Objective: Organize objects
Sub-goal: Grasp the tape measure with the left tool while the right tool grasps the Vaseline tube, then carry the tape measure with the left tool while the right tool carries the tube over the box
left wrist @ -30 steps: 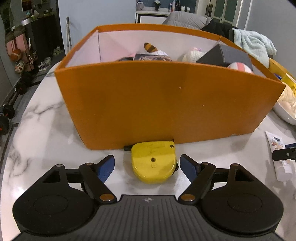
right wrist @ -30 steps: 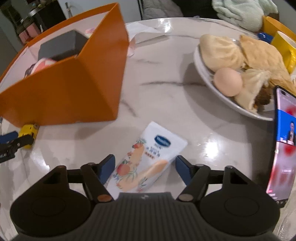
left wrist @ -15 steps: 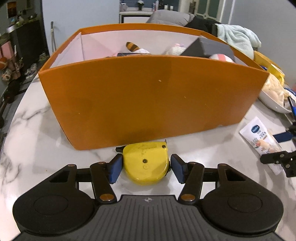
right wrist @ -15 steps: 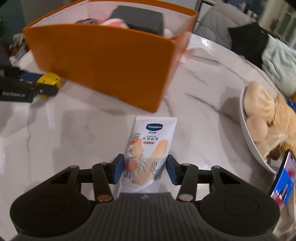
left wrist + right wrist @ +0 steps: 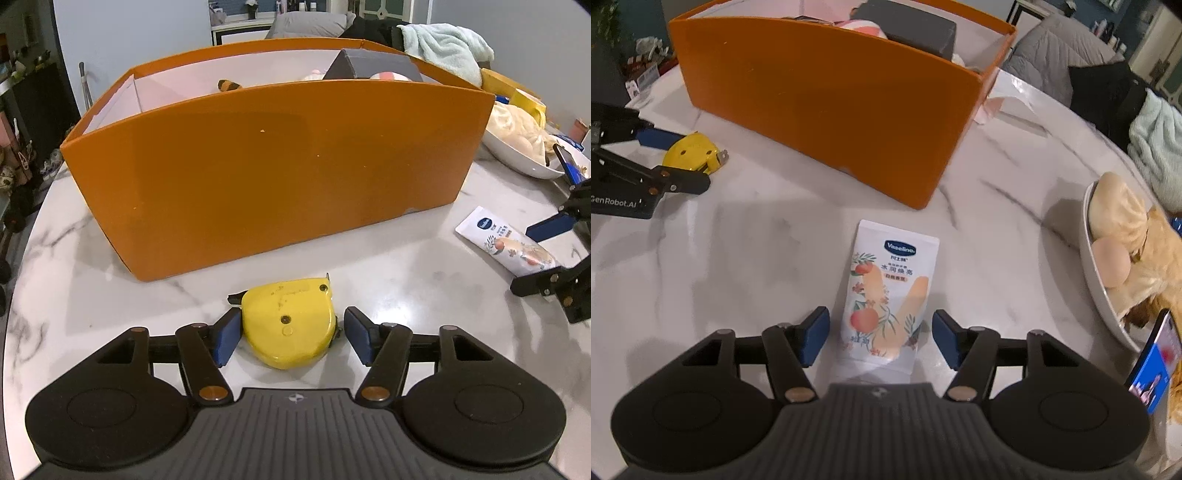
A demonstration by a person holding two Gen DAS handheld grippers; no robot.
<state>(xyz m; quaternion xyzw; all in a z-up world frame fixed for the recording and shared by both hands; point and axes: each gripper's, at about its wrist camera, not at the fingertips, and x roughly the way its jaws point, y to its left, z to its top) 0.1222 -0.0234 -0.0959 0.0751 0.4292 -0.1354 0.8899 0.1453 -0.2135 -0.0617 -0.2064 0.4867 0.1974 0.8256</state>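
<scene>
A yellow tape measure (image 5: pixel 290 321) lies on the marble table between the fingers of my left gripper (image 5: pixel 290 334); the left pad touches it, the right pad stands a little off. It also shows in the right wrist view (image 5: pixel 692 153). A white Vaseline tube (image 5: pixel 886 295) lies flat between the open fingers of my right gripper (image 5: pixel 881 339), with gaps on both sides. It also shows in the left wrist view (image 5: pixel 506 243). An orange box (image 5: pixel 277 162) holding several items stands just behind both.
A white bowl of buns and an egg (image 5: pixel 1123 266) sits at the right. A phone (image 5: pixel 1154 369) with a lit screen stands near it. A light towel (image 5: pixel 443 48) lies behind the box. The table edge curves at the left.
Both grippers closed in around their objects and have since widened slightly. The left gripper and tape measure have drawn back from the box. The right gripper has swung round to face the box.
</scene>
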